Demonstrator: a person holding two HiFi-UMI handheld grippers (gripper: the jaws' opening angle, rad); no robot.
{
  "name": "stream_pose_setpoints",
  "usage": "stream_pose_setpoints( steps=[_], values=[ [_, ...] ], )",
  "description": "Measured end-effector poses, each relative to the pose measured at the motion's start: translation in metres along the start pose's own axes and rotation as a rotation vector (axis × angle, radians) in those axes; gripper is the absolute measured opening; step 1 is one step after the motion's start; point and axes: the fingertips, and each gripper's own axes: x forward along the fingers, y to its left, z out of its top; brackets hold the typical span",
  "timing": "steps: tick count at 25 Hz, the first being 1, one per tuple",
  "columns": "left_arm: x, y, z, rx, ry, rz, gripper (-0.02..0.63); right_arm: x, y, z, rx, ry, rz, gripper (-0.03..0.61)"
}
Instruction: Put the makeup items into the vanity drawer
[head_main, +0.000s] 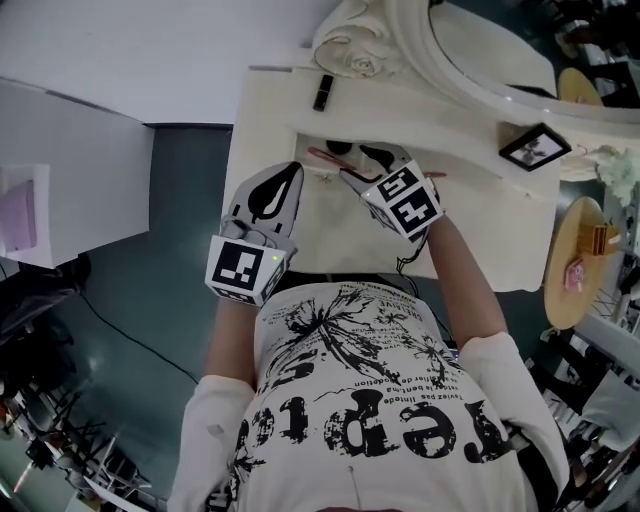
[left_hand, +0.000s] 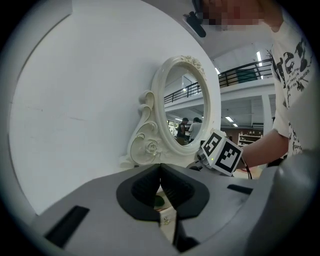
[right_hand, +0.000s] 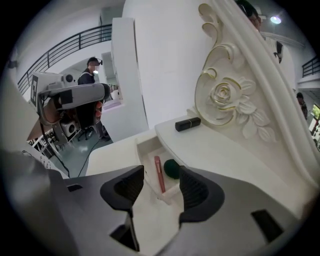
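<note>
Lipstick (right_hand: 187, 123) lies on the counter (right_hand: 225, 150), outside the drawer (right_hand: 145, 150) holding pencil (right_hand: 159, 173) and puff (right_hand: 171, 168). Right hand-held gripper (right_hand: 161, 182) gapes empty over it; left hand-held gripper (left_hand: 160, 185) is closed. Next, likely: fetch that lipstick.

Cream bench (head_main: 490, 220), surface inspected. Black lipstick tube (head_main: 323, 92) lies at 11 o'clock. Ornate white mirror (head_main: 490, 45) stands at 1 o'clock. Small dark picture frame (head_main: 535, 146) sits at 2 o'clock. Drawer (right_hand: 150, 150) at 9 o'clock stands open, holding a pink stick (right_hand: 159, 174) just beside a green sponge (right_hand: 171, 168).
</note>
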Motion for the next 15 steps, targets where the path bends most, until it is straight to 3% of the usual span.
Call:
stream_pose_setpoints(
  steps=[15],
  values=[
    [0.076,-0.085,-0.009,0.021,0.049,-0.179,0.014,-0.054,-0.085,-0.136,0.134,0.107,-0.164,0.282]
  ],
)
